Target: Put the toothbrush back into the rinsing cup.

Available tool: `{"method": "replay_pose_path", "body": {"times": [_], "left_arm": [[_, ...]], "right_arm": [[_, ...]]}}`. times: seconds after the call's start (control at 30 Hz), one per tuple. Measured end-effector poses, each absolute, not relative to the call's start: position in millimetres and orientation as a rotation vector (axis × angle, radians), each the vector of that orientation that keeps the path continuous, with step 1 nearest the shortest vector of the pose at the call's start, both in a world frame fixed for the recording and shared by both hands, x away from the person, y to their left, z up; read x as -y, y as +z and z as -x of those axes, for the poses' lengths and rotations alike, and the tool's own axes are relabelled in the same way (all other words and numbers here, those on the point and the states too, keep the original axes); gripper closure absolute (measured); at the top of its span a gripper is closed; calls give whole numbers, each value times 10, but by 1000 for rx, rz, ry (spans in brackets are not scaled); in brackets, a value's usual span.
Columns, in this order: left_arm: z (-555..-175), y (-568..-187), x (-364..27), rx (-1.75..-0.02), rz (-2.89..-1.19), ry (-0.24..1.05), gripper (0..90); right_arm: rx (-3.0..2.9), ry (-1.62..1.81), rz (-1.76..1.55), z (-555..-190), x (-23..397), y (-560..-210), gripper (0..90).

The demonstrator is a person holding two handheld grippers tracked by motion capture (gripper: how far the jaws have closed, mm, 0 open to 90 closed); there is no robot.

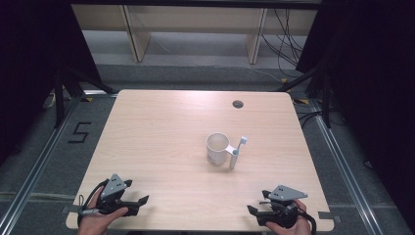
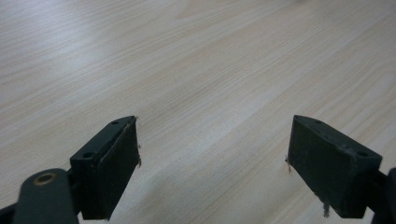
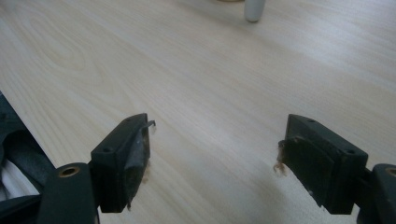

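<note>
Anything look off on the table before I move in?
Mostly fine. The cup stands upright with nothing spilled; a white tool stands propped against its handle. The right gripper has frayed pads. Both grippers are open.

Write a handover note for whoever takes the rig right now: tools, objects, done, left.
Left tool: open, empty, resting at the near left corner of the table, held in the person's left hand.
Right tool: open, empty, at the near right edge.
Objects: white mug upright at mid-table, right of centre. White toothbrush stands just right of it, apparently leaning against the mug; contact is hard to confirm. In the right gripper view its base is at the top edge, far ahead of the jaws.
Done: nothing gripped so far.
Left: all of it. Likely the right tool reaches first, being on the mug's side.
</note>
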State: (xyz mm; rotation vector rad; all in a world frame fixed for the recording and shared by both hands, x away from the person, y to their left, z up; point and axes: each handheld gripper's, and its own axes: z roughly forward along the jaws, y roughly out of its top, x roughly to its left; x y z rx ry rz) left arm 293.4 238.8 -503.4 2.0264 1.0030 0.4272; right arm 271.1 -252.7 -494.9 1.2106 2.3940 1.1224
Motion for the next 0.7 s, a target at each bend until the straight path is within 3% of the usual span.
{"method": "replay_pose_path", "body": {"times": [0.7], "left_arm": [[-2928,-5047,-2370,-994,-2026,417,157]], "right_arm": [[-2403,1086,-1133,-2623,2576,-4974,230]]}}
